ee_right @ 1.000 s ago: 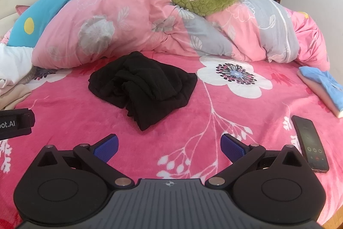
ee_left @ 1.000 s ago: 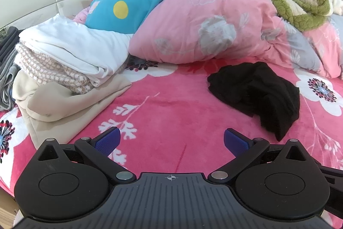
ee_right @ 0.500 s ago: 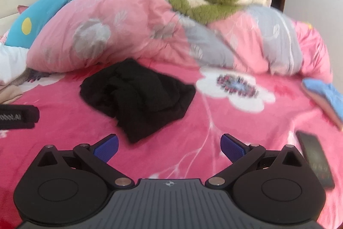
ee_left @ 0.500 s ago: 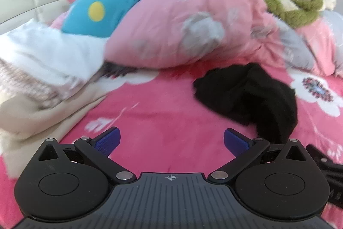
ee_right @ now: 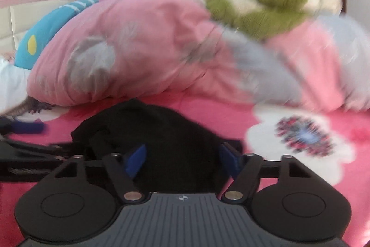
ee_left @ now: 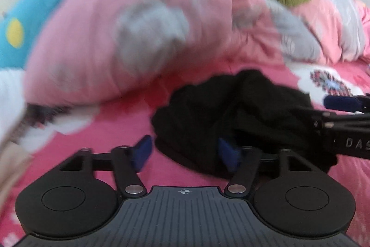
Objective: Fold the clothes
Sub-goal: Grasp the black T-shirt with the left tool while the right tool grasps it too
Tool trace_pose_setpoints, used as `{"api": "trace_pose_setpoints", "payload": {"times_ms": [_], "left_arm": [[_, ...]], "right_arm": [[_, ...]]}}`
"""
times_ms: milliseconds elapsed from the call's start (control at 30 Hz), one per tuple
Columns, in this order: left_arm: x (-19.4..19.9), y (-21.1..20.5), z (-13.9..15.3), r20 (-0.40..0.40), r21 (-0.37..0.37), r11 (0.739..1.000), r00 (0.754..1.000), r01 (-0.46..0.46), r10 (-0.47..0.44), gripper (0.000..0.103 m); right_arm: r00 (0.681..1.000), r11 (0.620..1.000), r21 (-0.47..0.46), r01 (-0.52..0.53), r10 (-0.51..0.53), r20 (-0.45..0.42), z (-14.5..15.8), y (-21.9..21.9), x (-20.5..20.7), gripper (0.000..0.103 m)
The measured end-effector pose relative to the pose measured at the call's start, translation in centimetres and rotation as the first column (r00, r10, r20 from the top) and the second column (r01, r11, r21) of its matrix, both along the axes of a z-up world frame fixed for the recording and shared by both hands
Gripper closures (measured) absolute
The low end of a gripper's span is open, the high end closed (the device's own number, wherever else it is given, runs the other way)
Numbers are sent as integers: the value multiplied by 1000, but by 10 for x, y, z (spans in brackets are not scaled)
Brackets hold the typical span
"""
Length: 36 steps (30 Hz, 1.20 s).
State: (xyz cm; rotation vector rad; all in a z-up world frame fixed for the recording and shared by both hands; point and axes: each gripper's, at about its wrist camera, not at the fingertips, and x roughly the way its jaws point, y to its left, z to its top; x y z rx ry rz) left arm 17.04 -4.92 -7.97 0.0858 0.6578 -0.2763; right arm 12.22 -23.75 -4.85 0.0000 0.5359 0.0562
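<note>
A crumpled black garment (ee_left: 231, 117) (ee_right: 173, 131) lies on the pink flowered bed sheet (ee_left: 111, 131). My left gripper (ee_left: 185, 152) is low at the garment's near left edge. Its jaws are closing, with the cloth's edge between them; the left pad (ee_left: 141, 152) is still over bare sheet. My right gripper (ee_right: 182, 159) is over the garment's near right part. Its jaws are closing too, and black cloth fills the gap between them without visibly being pinched. Each gripper shows at the edge of the other's view, the right gripper (ee_left: 342, 103) and the left gripper (ee_right: 27, 127).
A bunched pink and grey quilt (ee_left: 138, 27) (ee_right: 138, 50) rises just behind the garment. A green fleece piece (ee_right: 266, 6) lies on top of it. A blue cushion with a yellow dot (ee_left: 23, 34) and white clothes (ee_right: 9, 85) sit at the left. The sheet's white flower print (ee_right: 300, 138) is to the right.
Both grippers have moved forward and down onto the black garment, which now sits at their fingertips. Both pairs of jaws have narrowed from wide open. The views are blurred by motion.
</note>
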Motion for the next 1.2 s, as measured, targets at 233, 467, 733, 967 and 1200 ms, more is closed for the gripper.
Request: {"api": "trace_pose_setpoints", "payload": {"times_ms": [233,467,733,967,1200], "left_arm": [[6,-4,-6,-40,-62,998,999,4,-6,89],[-45,21,35,39,-114,993,999,16,-11,94],[-149,82,100,138,-176,982,990,62,-37,94],[-205,119,79,-49,-204,977,997,55,-67,93],[-225,143,62,-129,-301,952,986,58,-101,52]], "right_arm": [[996,992,110,-64,71,-60,-9,-2,19,89],[999,985,166,-53,51,20,24,-9,-28,101],[987,954,263,-147,126,97,82,-20,-136,101],[961,922,313,-230,266,-80,63,-11,-205,101],[938,959,167,-229,263,-226,47,9,-231,92]]}}
